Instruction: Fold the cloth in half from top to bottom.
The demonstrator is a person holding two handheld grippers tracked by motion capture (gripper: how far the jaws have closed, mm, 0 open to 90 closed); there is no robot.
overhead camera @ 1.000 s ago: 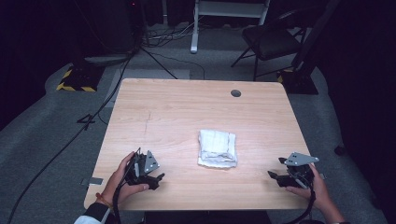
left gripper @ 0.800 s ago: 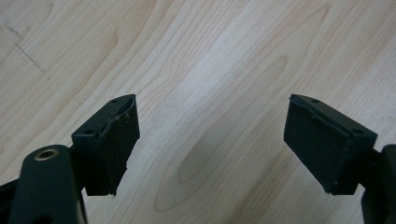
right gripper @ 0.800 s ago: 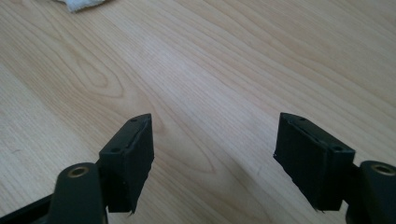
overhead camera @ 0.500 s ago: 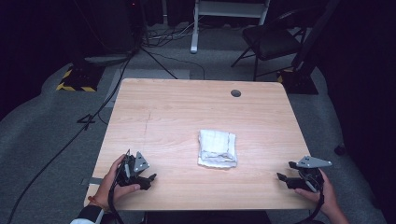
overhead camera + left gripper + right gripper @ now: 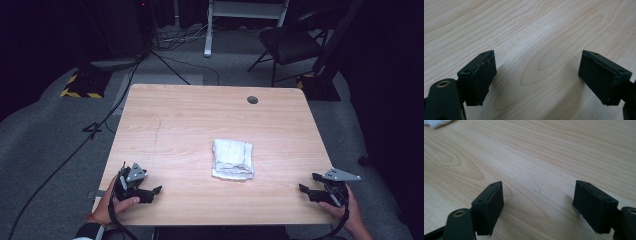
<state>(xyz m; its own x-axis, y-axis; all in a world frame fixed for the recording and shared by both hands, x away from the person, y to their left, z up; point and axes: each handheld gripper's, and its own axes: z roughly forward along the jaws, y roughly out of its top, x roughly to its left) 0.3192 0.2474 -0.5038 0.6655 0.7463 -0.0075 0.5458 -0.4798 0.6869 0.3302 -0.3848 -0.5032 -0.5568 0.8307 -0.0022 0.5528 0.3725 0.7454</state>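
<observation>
Both grippers are resting low over the table (image 5: 200,115). Left gripper (image 5: 156,190): fingers apart, having just opened, gripping nothing. Right gripper (image 5: 303,188): likewise. Folded cloth (image 5: 232,159) is lying between them, well apart from both.

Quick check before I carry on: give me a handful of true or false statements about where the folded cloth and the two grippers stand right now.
1. The white folded cloth lies on the table, between the two grippers. True.
2. The left gripper is clamped on a corner of the cloth. False: its jaws stand open over bare wood, well apart from the cloth.
3. The right gripper has nothing between its jaws. True: the right gripper view shows bare tabletop between them, and they have just been opening.
4. The cloth is spread out flat in a single layer. False: it is folded into a compact bundle.
5. A chair stands on the floor beyond the far edge of the table. True.
</observation>
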